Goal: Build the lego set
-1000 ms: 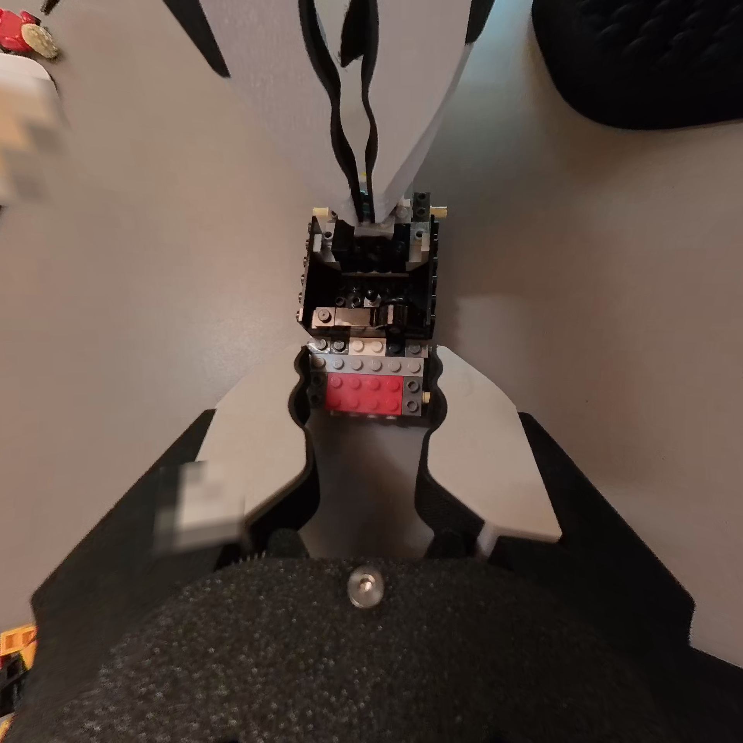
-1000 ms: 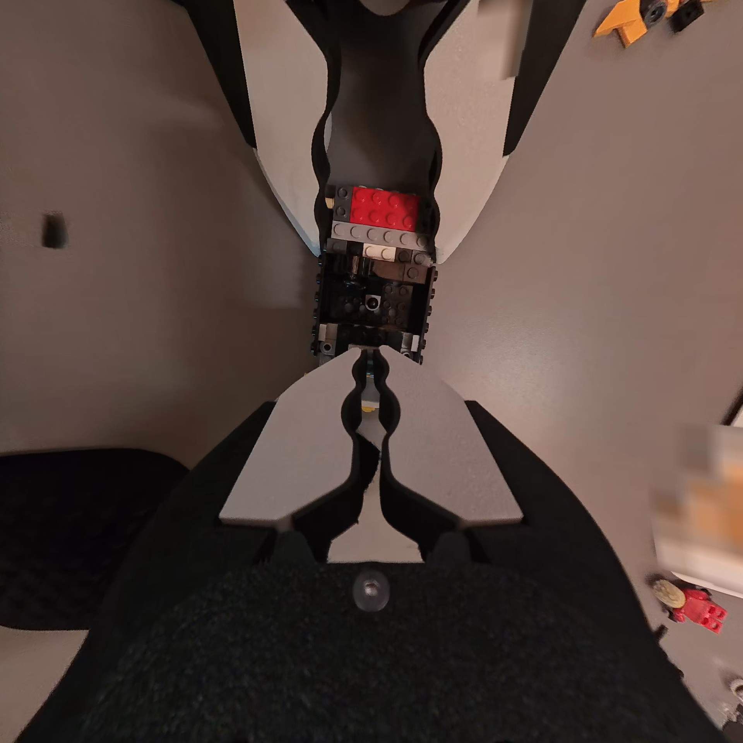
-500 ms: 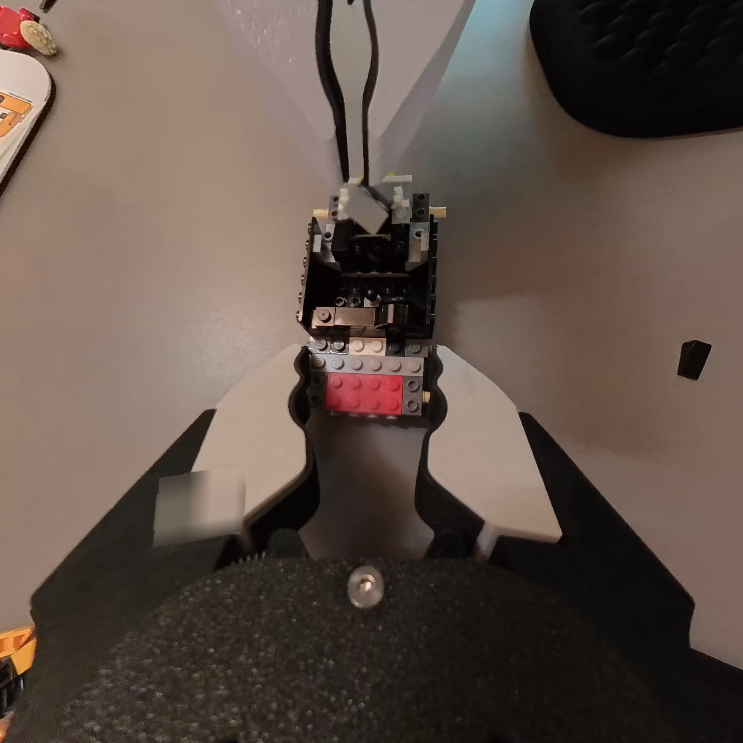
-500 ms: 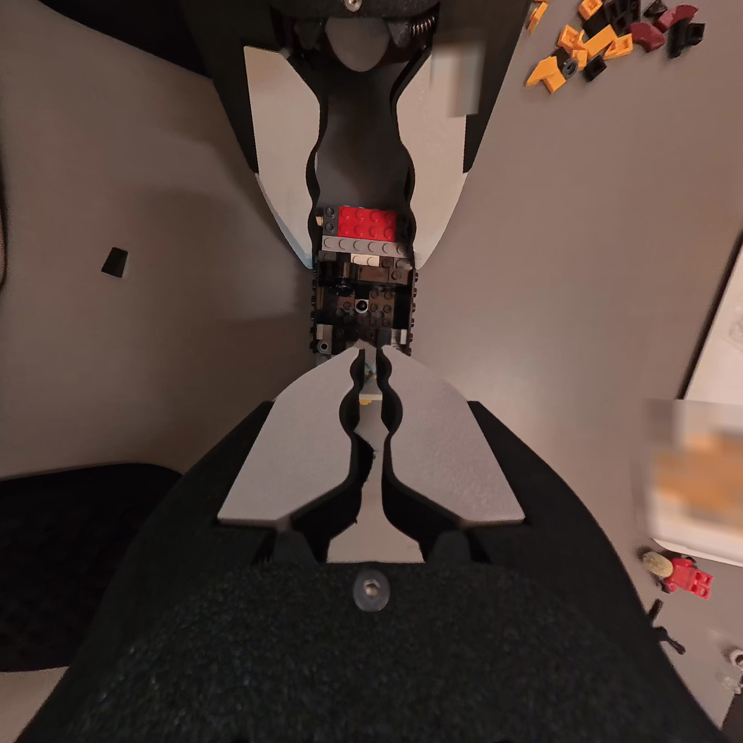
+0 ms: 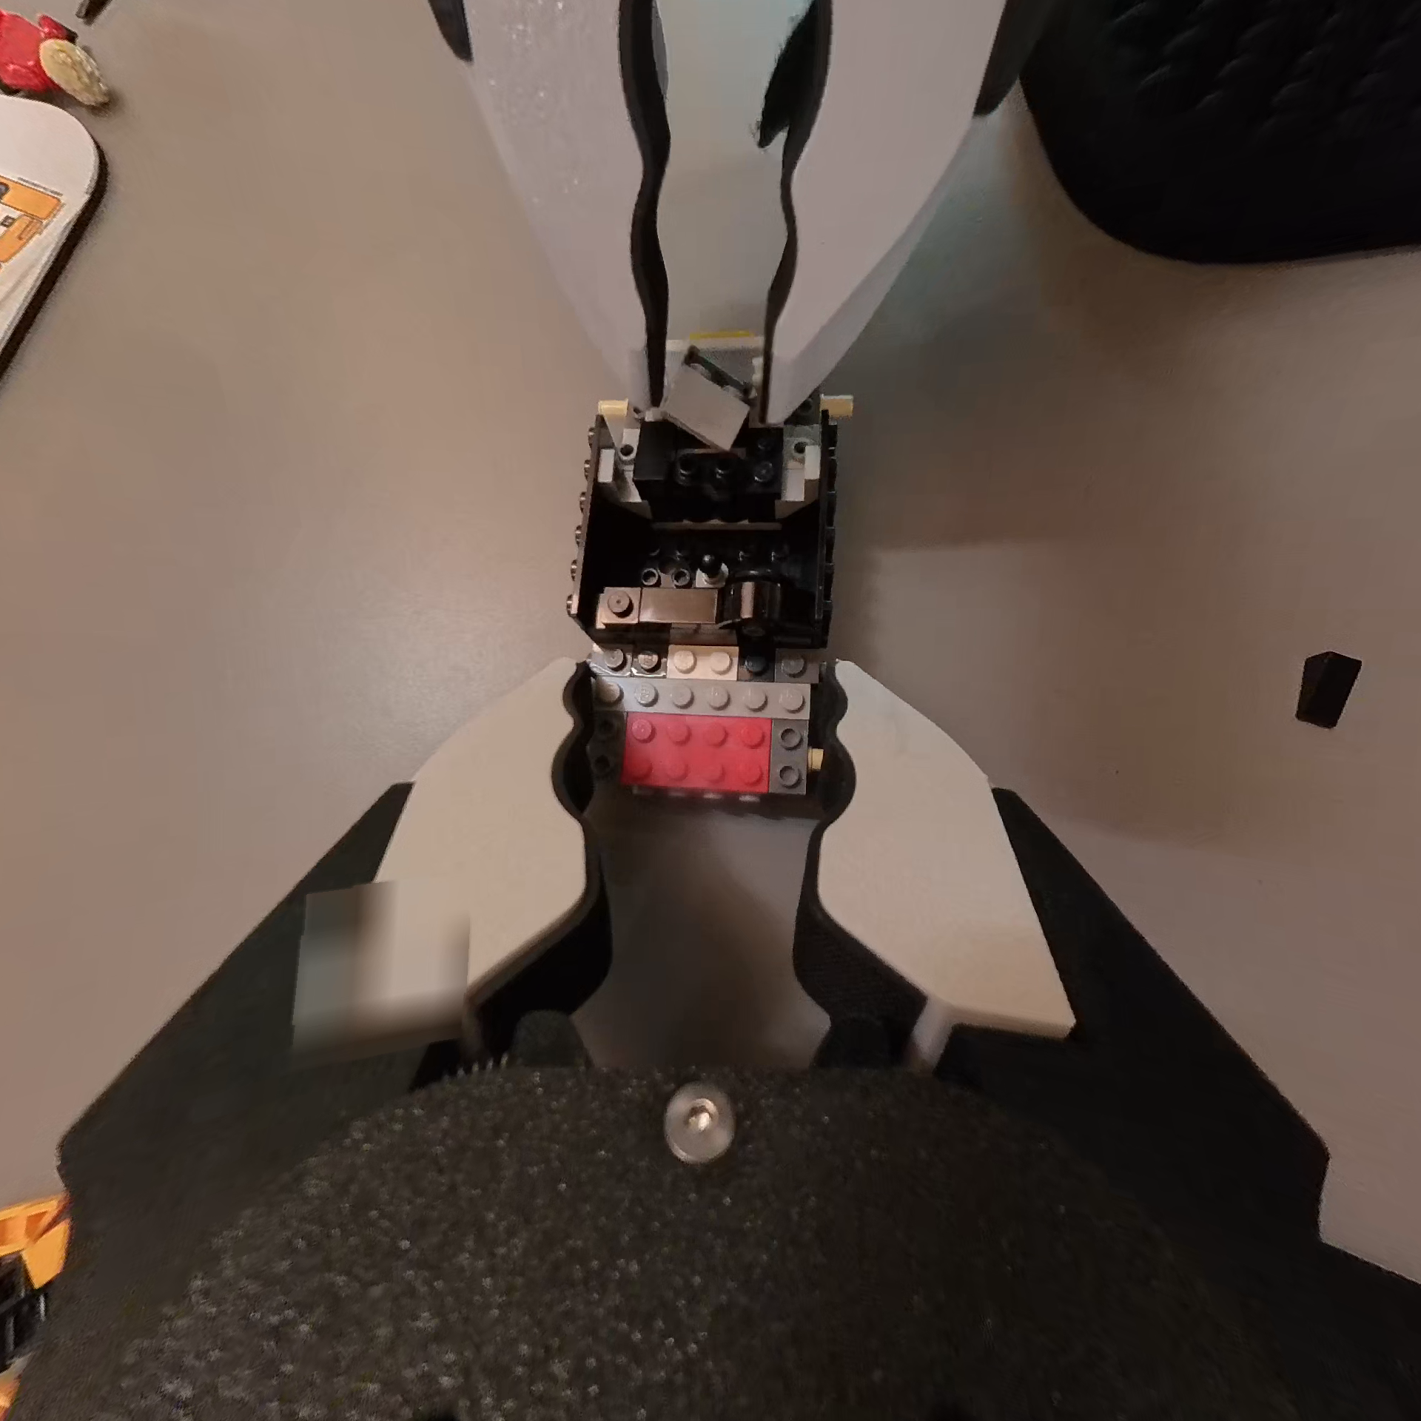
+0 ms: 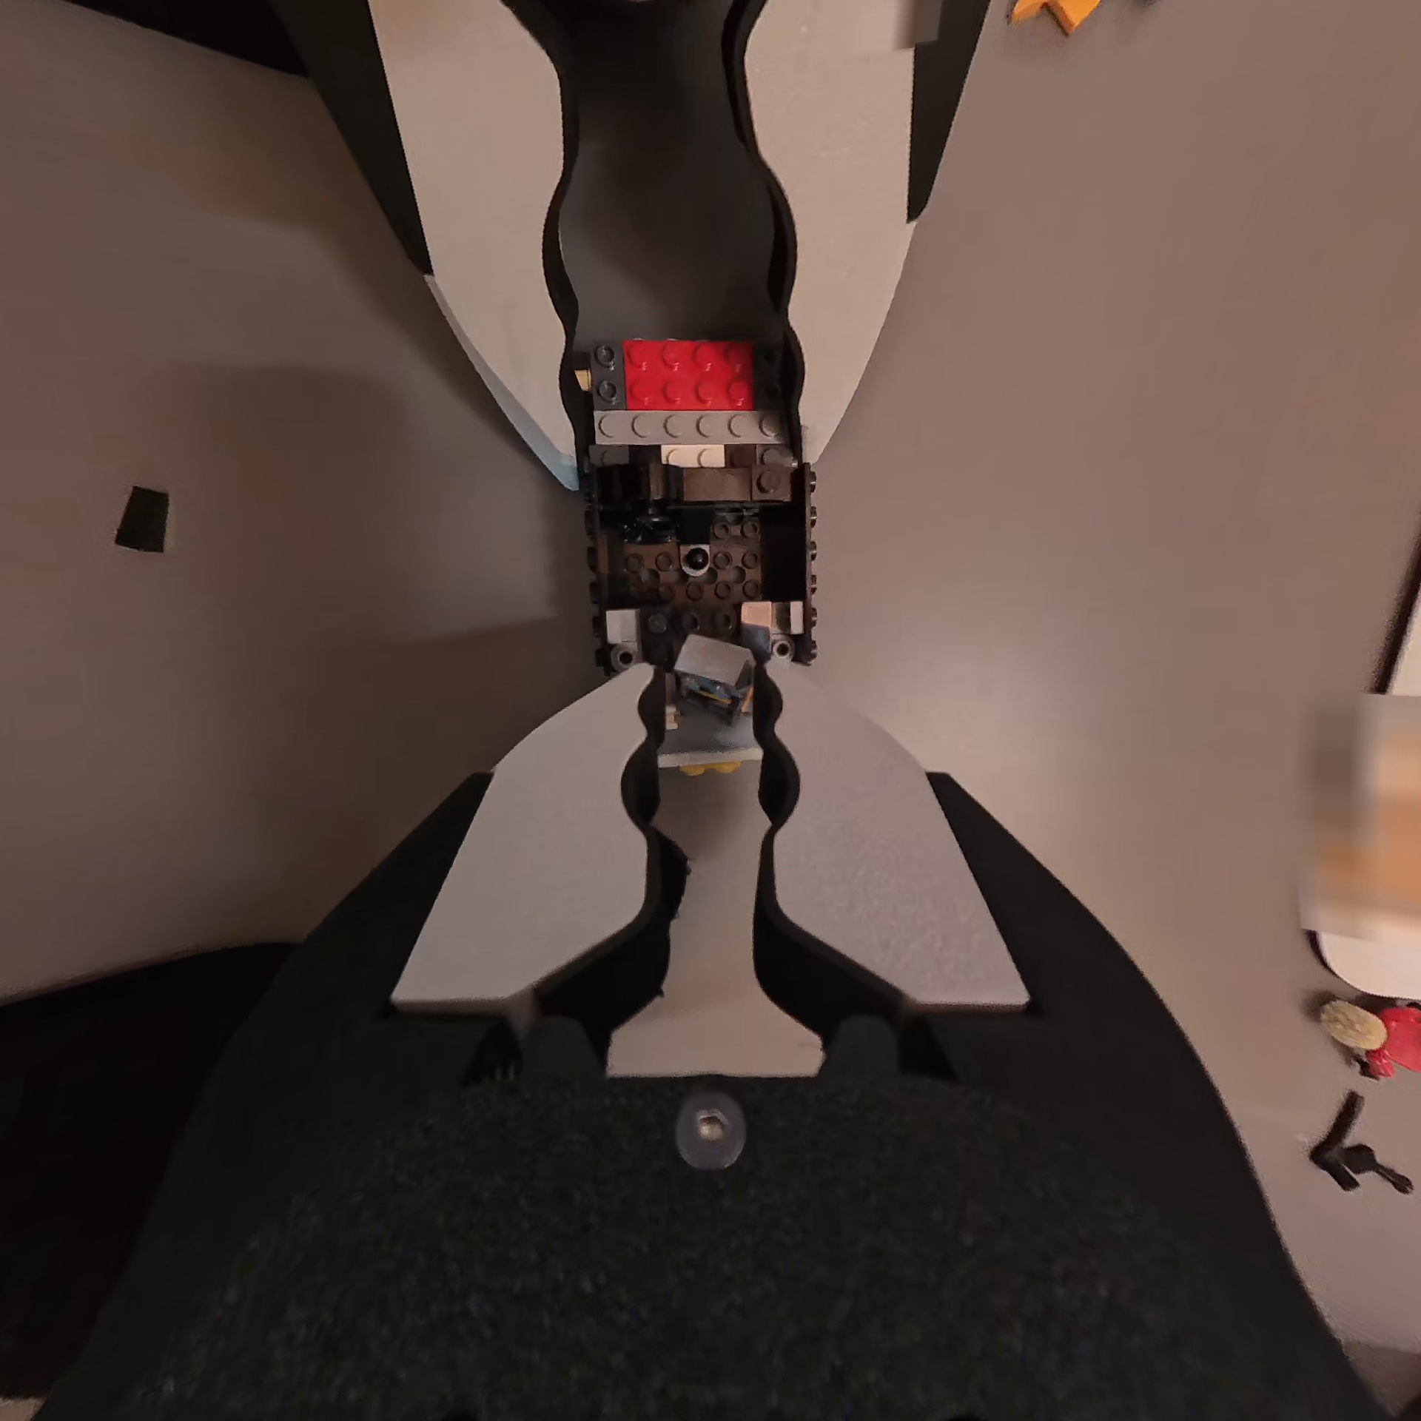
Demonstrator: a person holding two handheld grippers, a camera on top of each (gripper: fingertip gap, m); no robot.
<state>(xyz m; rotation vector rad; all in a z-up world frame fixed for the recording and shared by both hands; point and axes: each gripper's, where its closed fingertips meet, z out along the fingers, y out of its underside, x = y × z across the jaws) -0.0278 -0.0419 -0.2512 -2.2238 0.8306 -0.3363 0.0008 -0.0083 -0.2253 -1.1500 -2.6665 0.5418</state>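
Left hand-held gripper clamps the model's red-brick end, while the right hand-held gripper, fingers slightly parted, brackets a tilted grey piece at its tips.

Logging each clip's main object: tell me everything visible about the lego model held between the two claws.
The lego model is a mostly black, boxy, open-topped plastic build showing studs inside. One end carries a red brick framed by grey plates; the left claw clamps that end. At the far end a small grey piece sits tilted, not pressed flat, between the right claw's tips. Whether the model rests on the table is unclear.
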